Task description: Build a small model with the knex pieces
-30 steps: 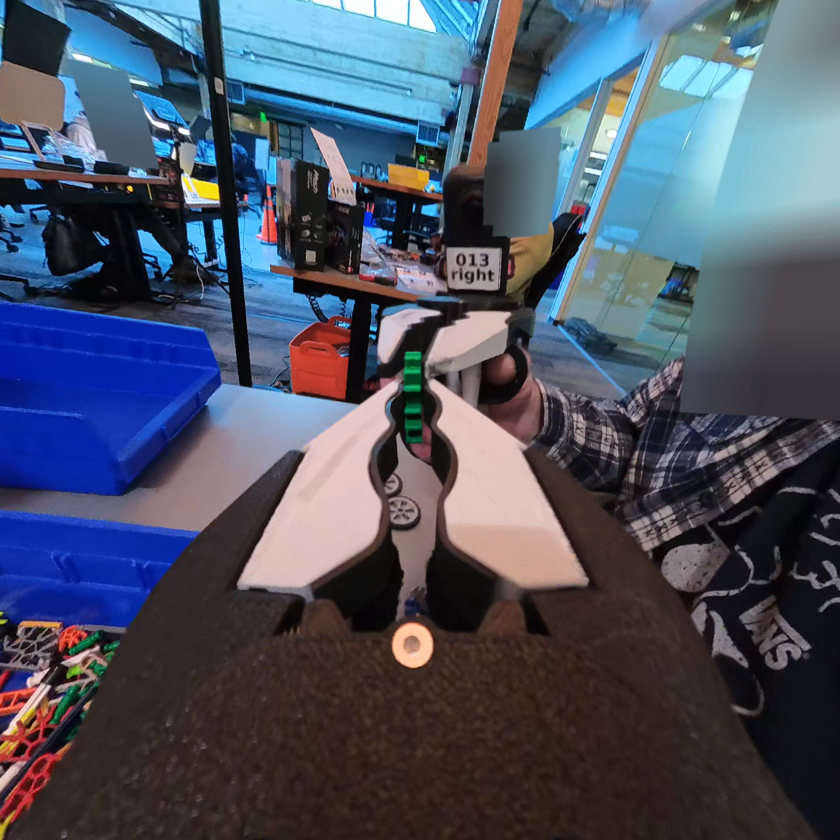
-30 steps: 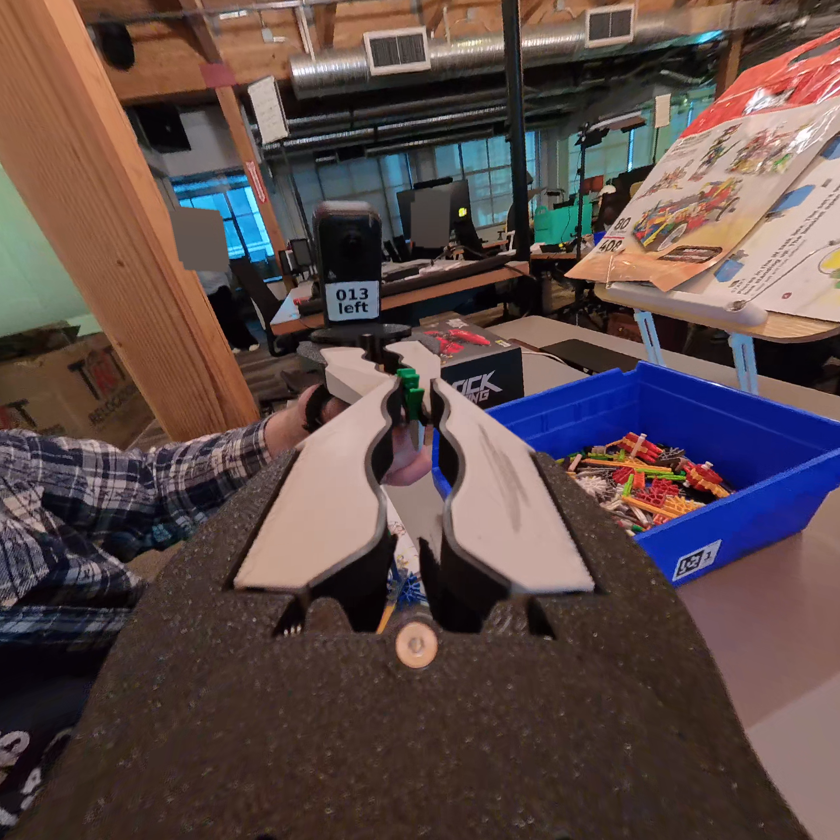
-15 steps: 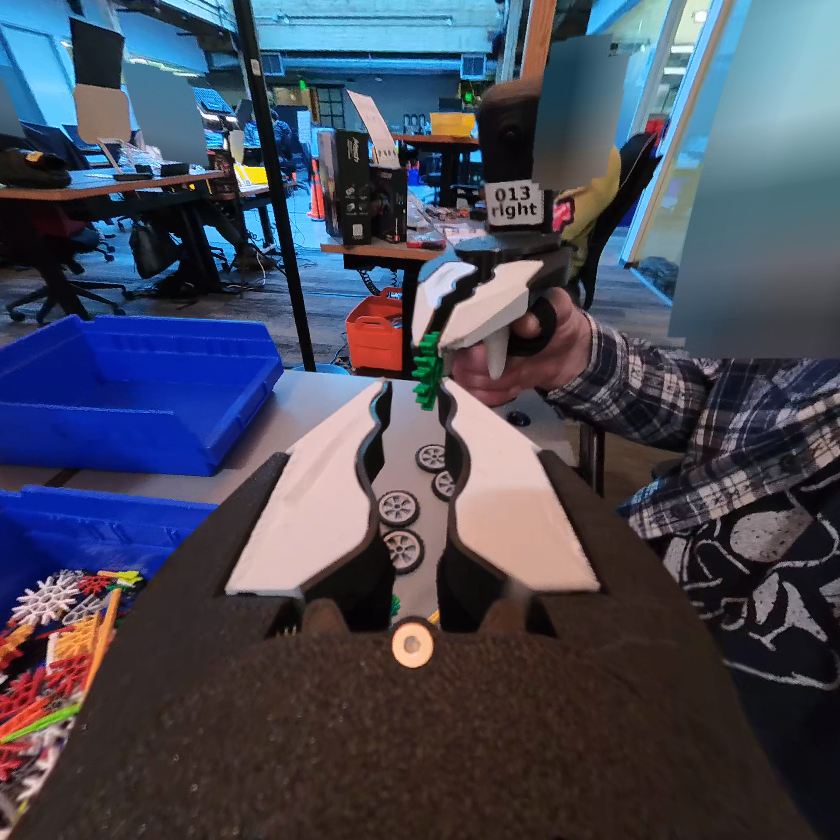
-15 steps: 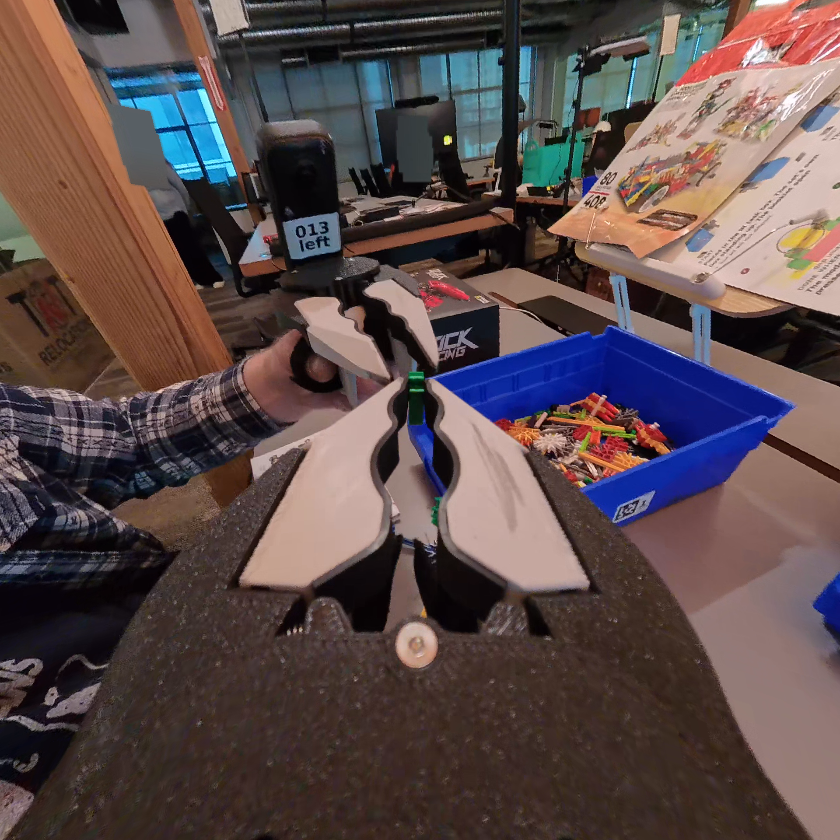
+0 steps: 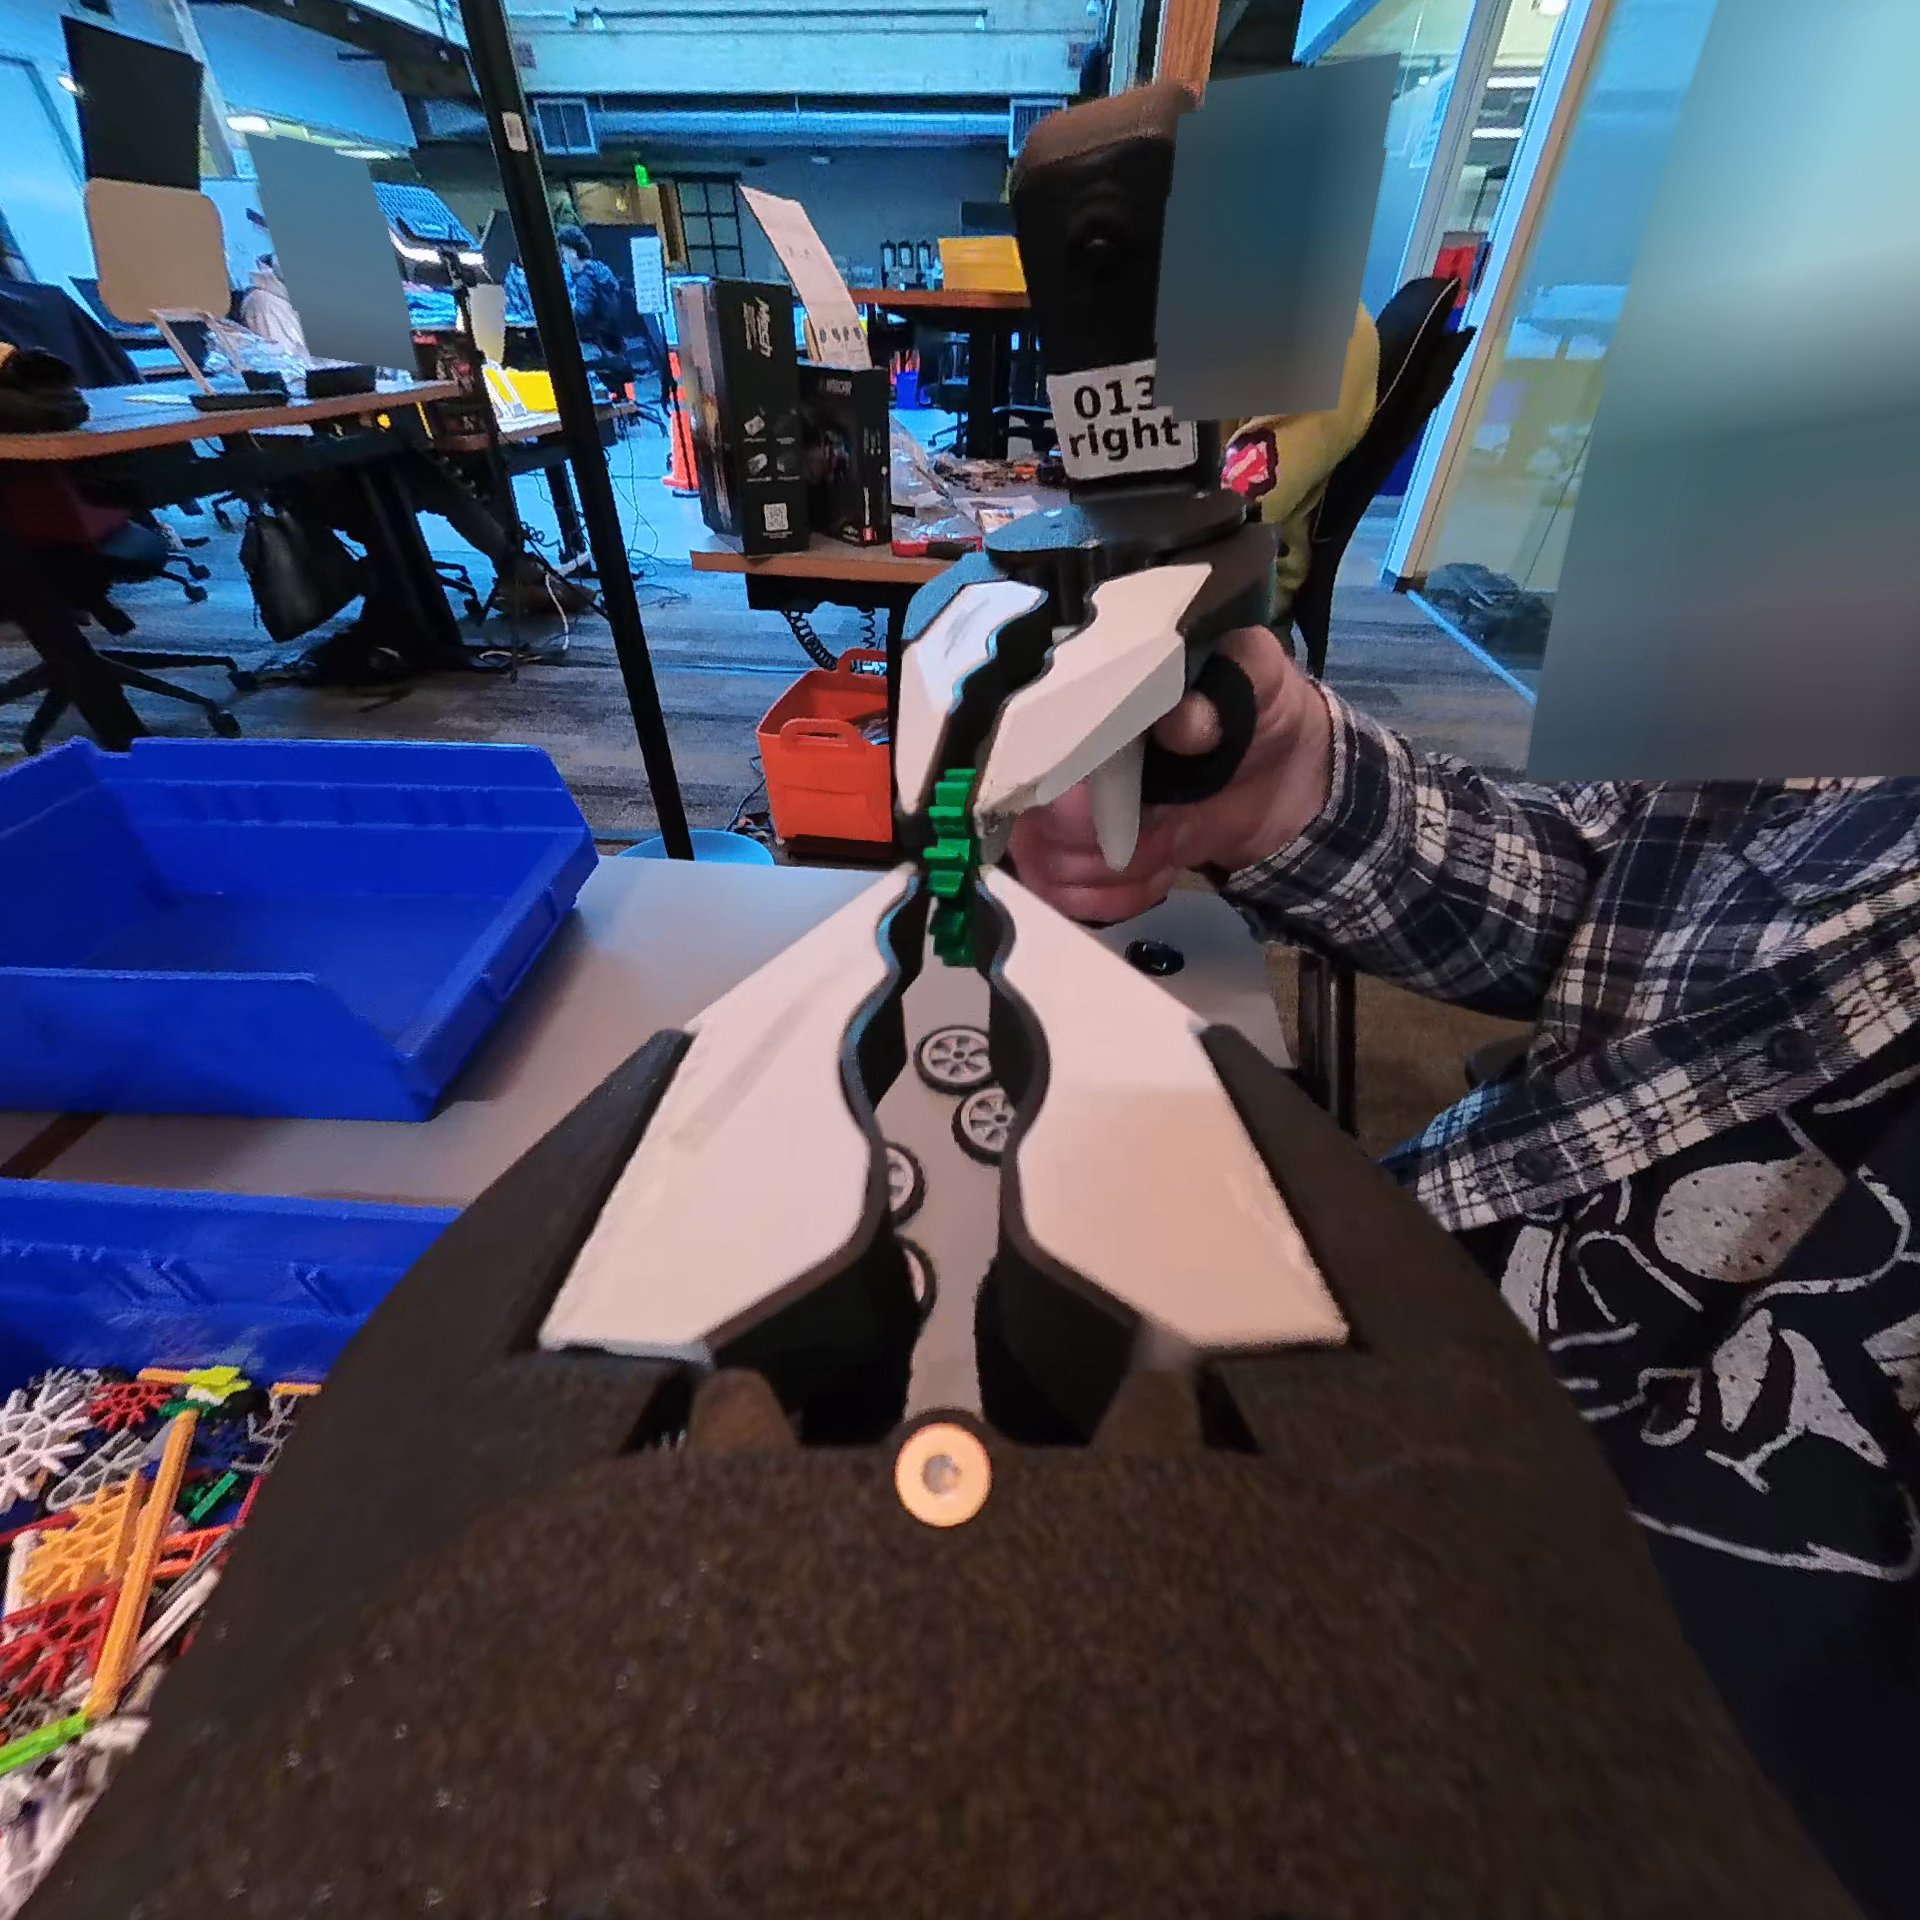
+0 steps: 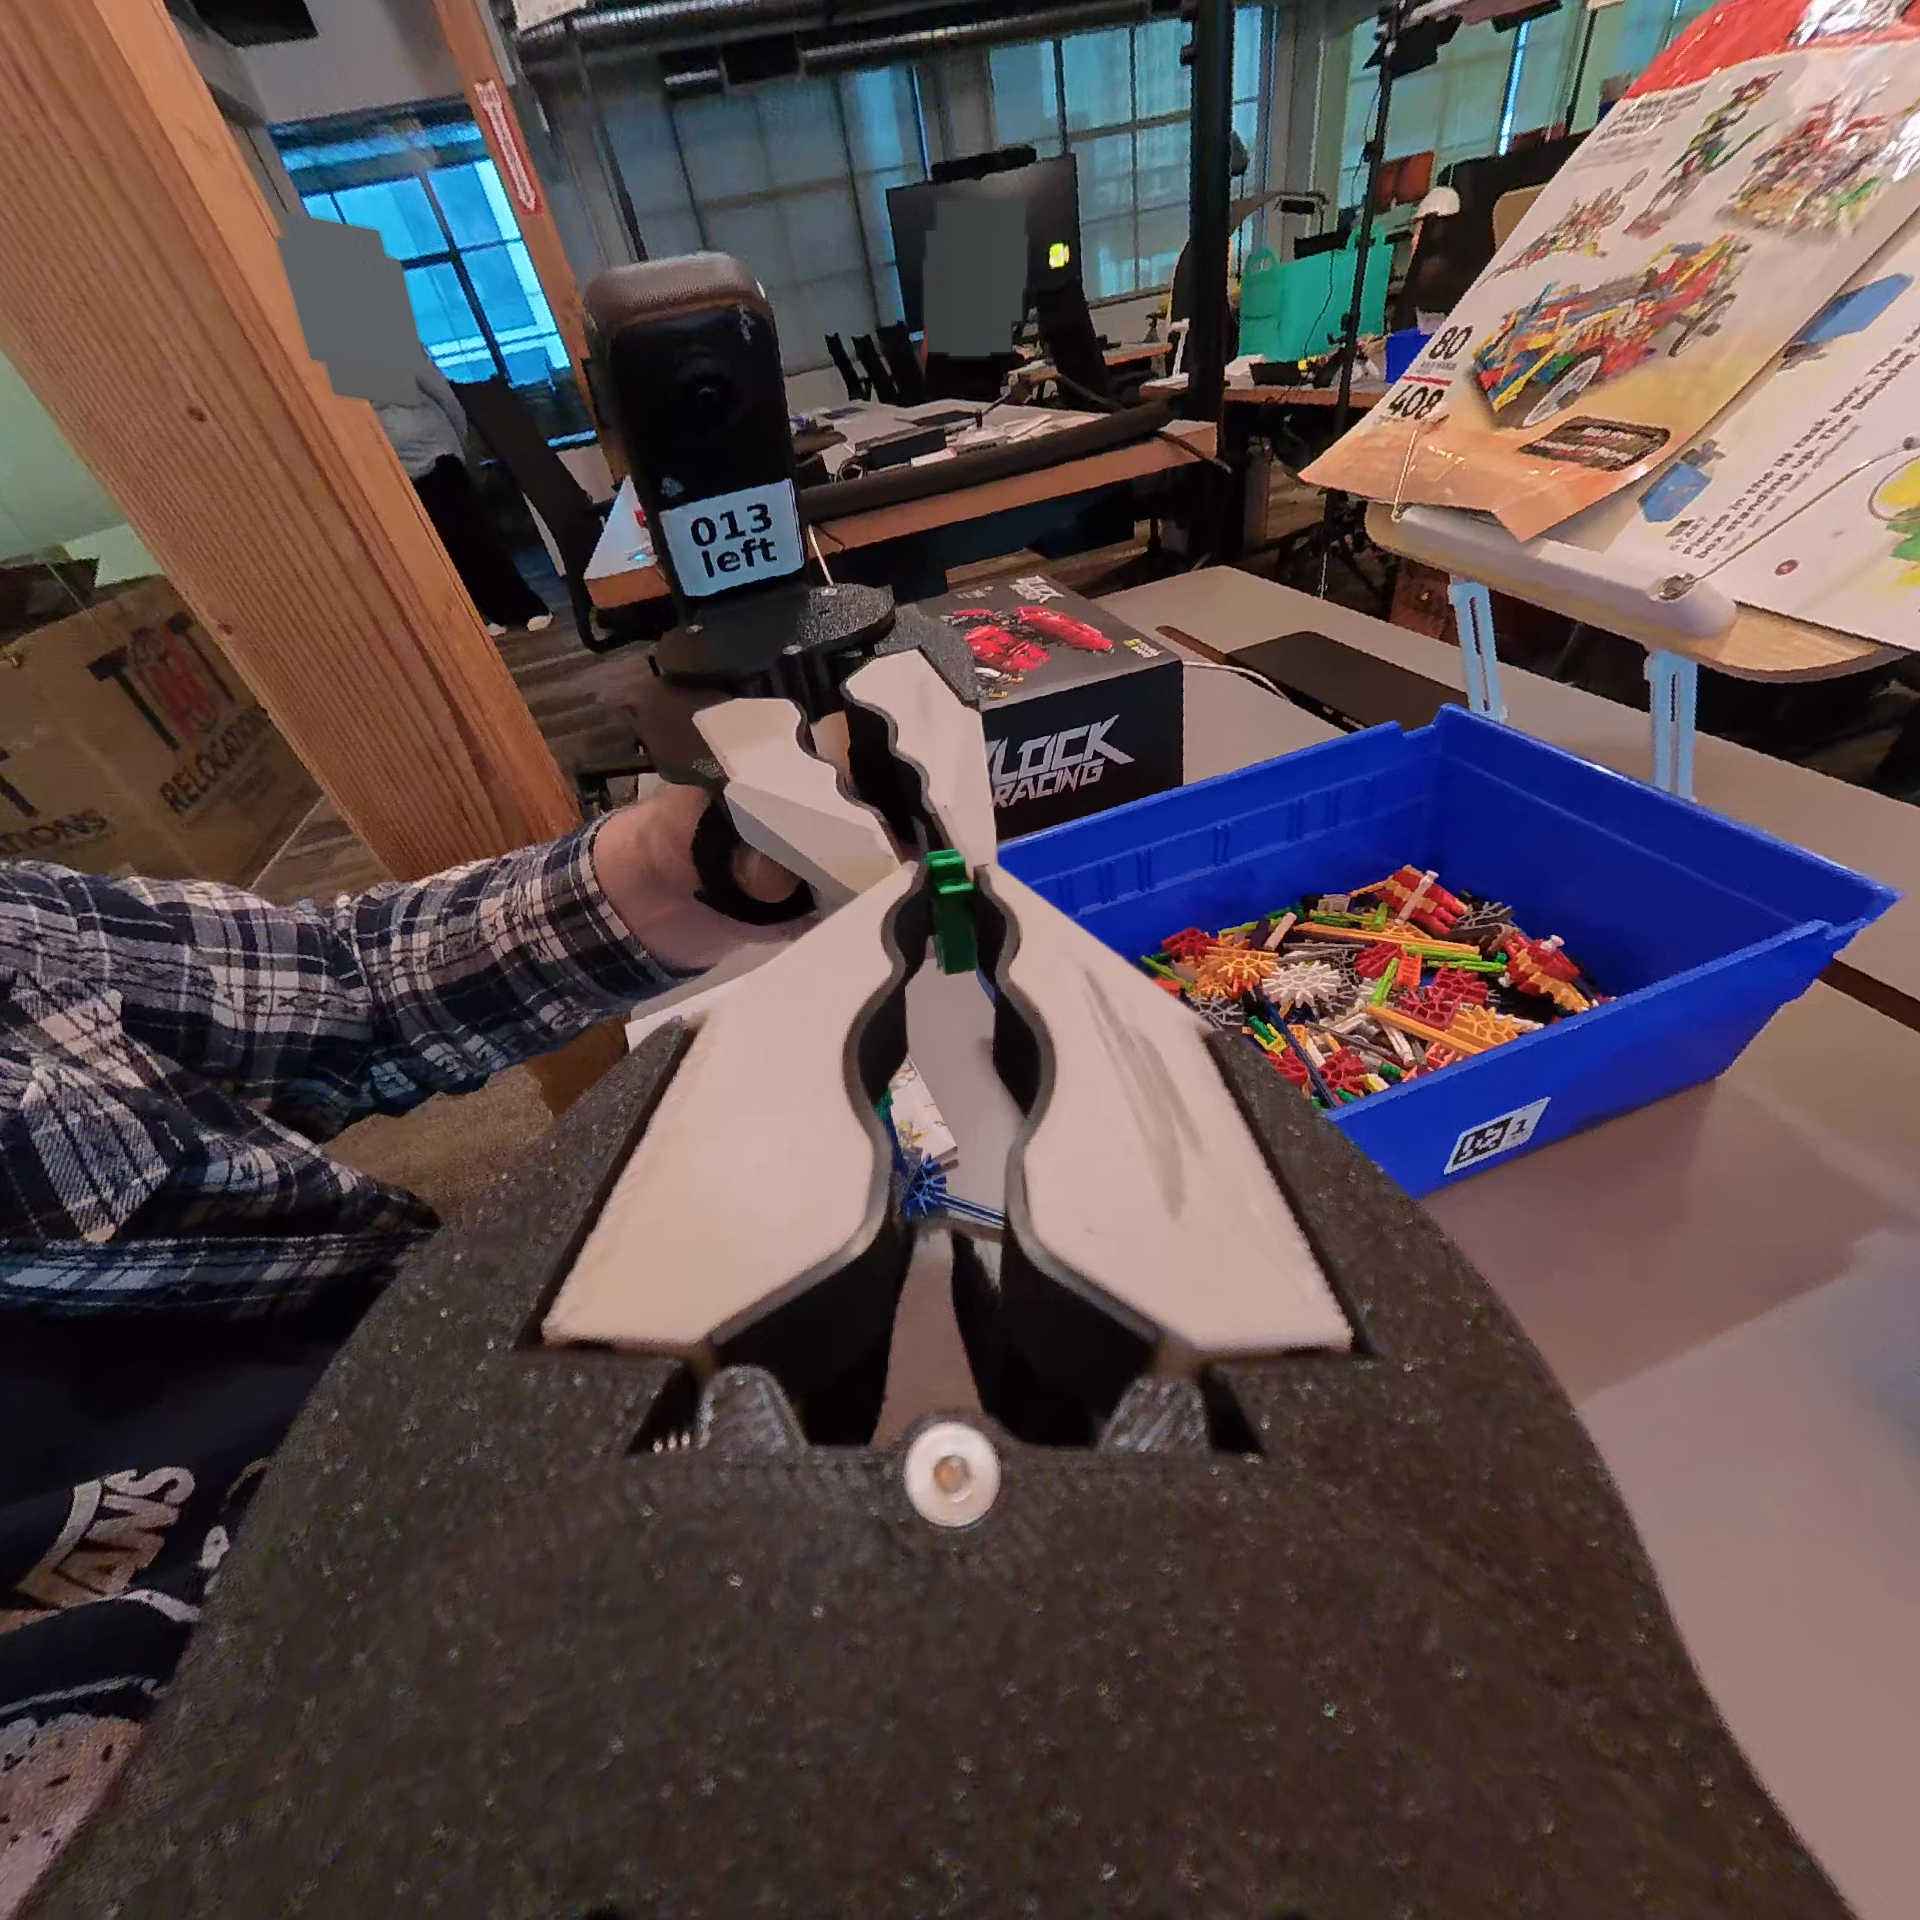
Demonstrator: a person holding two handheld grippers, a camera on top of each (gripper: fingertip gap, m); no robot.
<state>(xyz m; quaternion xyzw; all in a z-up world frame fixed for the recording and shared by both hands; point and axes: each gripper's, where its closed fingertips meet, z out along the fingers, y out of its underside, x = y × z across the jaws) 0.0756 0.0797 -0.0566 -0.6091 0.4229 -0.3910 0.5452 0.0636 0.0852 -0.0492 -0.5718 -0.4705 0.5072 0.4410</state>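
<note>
Between both grippers' jaws, green toothed piece [image 5: 951, 868] stands upright.

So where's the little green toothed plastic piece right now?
The little green toothed plastic piece is pinched between both grippers' meeting fingertips, held above the grey table, centre of both wrist views.

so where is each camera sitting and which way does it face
Left wrist view: sits on the left gripper, looking along its jaws at the right gripper facing it, an empty bin beside; shows a hand and plaid sleeve.
Right wrist view: sits on the right gripper, looking at the left gripper, past it a post, a bin of parts beside; shows the other hand.
Shared: the green piece, held where both tips meet.
</note>
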